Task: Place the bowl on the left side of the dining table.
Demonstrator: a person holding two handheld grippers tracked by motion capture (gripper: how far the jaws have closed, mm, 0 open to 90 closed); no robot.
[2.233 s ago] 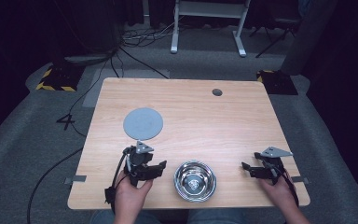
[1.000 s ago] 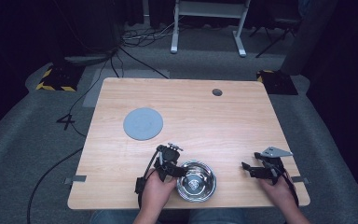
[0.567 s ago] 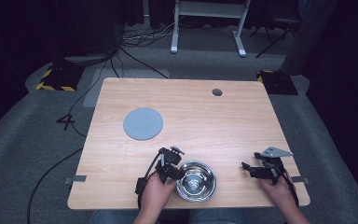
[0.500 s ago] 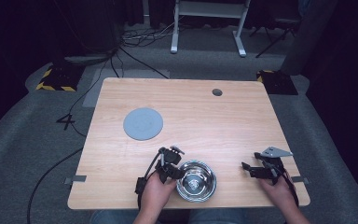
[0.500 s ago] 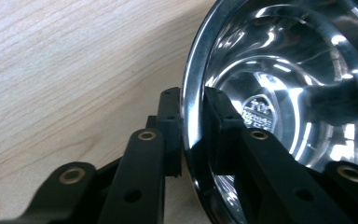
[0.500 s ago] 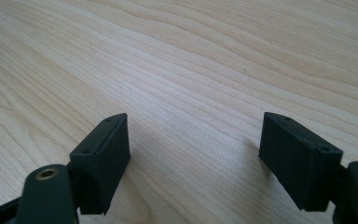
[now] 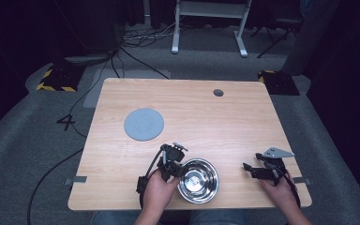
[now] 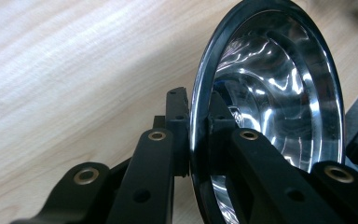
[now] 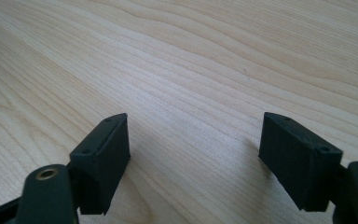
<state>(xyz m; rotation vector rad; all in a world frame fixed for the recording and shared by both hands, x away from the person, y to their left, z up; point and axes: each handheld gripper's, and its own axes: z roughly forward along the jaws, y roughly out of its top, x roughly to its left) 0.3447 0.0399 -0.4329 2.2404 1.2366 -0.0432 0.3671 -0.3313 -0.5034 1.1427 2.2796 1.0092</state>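
Note:
A shiny steel bowl (image 7: 198, 180) sits near the table's front edge, between my two hands. My left gripper (image 7: 176, 166) is at the bowl's left rim. In the left gripper view its jaws have just closed on the bowl (image 8: 279, 93): one black finger (image 8: 177, 116) is outside the rim and the other inside, so the left gripper (image 8: 196, 112) is shut on it. My right gripper (image 7: 249, 171) rests to the bowl's right, apart from it. Its pads stand wide over bare wood, so the right gripper (image 9: 193, 144) is open with nothing between them.
A flat grey disc (image 7: 143, 123) lies on the wooden table (image 7: 215, 122) at the middle left. A small dark round hole cover (image 7: 218, 92) sits near the far edge. Cables and a white stand's legs are on the carpet behind the table.
My left gripper moved right from bare table to the bowl's left rim and closed on it. The right gripper stayed where it was.

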